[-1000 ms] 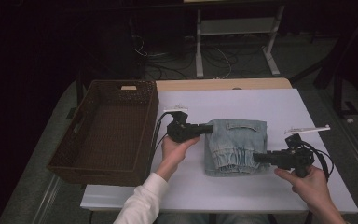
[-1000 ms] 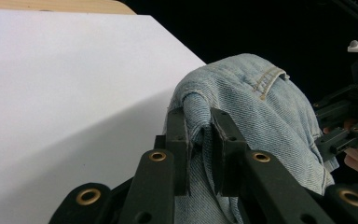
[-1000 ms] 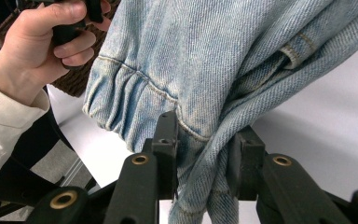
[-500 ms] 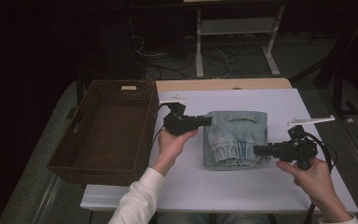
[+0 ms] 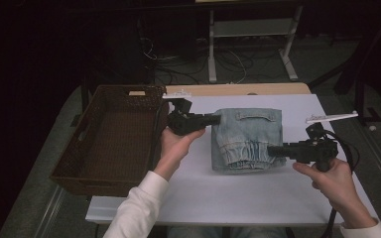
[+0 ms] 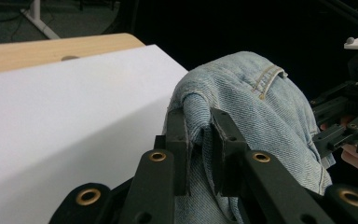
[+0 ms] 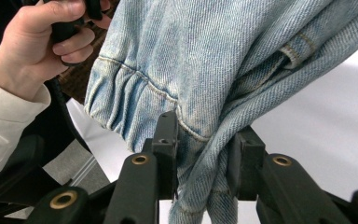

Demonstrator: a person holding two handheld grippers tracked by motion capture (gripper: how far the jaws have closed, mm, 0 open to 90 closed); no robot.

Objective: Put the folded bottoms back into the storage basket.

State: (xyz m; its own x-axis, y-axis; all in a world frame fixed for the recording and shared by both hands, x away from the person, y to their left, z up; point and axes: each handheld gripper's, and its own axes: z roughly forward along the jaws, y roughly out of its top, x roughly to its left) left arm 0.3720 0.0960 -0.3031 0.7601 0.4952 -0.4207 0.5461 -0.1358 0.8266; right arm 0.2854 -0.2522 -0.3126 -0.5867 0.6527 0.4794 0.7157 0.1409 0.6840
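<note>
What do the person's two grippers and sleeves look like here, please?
Both the left gripper and the right gripper are black with brass-coloured rivets on the jaw arms. Each carries a pale plate on top and trails a black cable. The sleeves are white.

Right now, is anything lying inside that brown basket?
No: in the high view the brown basket shows a bare woven floor, while the folded jeans hang beside it.
</note>
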